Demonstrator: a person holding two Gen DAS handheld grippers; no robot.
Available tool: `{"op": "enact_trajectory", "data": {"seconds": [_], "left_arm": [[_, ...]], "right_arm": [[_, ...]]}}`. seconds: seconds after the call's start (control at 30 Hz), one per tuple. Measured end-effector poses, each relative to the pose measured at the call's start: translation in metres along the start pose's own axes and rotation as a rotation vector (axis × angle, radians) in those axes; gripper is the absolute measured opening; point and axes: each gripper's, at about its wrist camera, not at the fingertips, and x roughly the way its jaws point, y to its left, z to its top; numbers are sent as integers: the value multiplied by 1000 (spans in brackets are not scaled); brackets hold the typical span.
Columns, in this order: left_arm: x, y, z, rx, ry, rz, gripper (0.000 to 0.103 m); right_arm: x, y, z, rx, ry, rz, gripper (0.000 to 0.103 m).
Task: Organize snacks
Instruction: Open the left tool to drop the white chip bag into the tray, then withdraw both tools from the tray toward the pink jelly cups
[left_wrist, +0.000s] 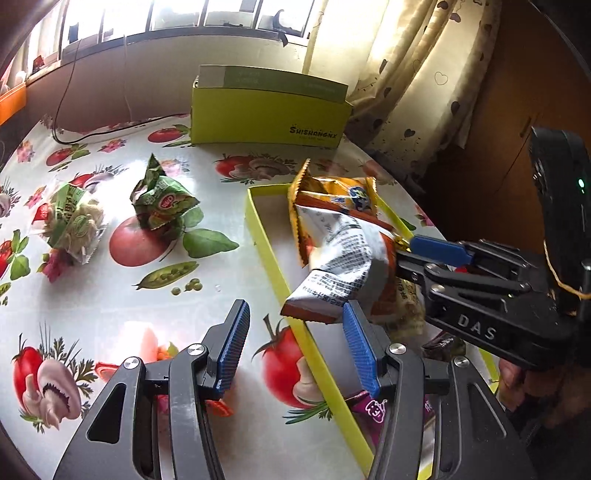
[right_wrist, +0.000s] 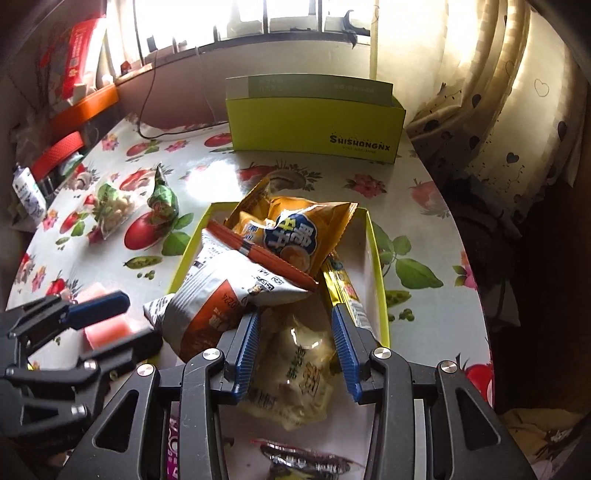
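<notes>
Our right gripper (right_wrist: 295, 354) hangs over the near end of the shallow lime tray (right_wrist: 376, 258), its jaws apart, with a pale yellow snack bag (right_wrist: 295, 373) lying under and between them. We cannot say if the pads touch it, so we count the jaws as apart. Our left gripper (left_wrist: 291, 350) is also apart and empty, above the tablecloth (left_wrist: 110, 295) just beside the tray's left wall.

In the tray an orange-and-white packet (right_wrist: 221, 291) leans over the left rim, and a yellow chip bag (right_wrist: 295, 232) lies behind it. Two green snack packs (left_wrist: 162, 203) (left_wrist: 74, 221) wait well apart from the tray on the cloth.

To do this step well, we think the leaning packet should be pushed flat inside before more snacks come, and the left gripper should close on a crimped edge of a green pack, not on its puffed middle.

The near end of the tray is cut off behind our fingers; a purple wrapper (left_wrist: 373, 406) and a dark one (right_wrist: 299, 461) there are hard to read. A tall lime box (left_wrist: 269, 114) stands behind.
</notes>
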Motion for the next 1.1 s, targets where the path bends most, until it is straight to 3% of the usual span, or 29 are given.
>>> {"op": "enact_trajectory", "data": {"seconds": [0.13, 0.27, 0.43, 1.1], "left_arm": [[4, -8, -1, 26, 11, -27, 54], [-11, 0, -4, -3, -33, -49, 54], [-33, 22, -4, -65, -81, -5, 54], [-98, 59, -39, -91, -140, 93, 53]], "right_arm": [[2, -2, 4, 8, -4, -7, 39], [-14, -6, -4, 19, -23, -16, 39], [-37, -4, -18, 29, -45, -10, 39], [-91, 60, -40, -46, -108, 137, 39]]}}
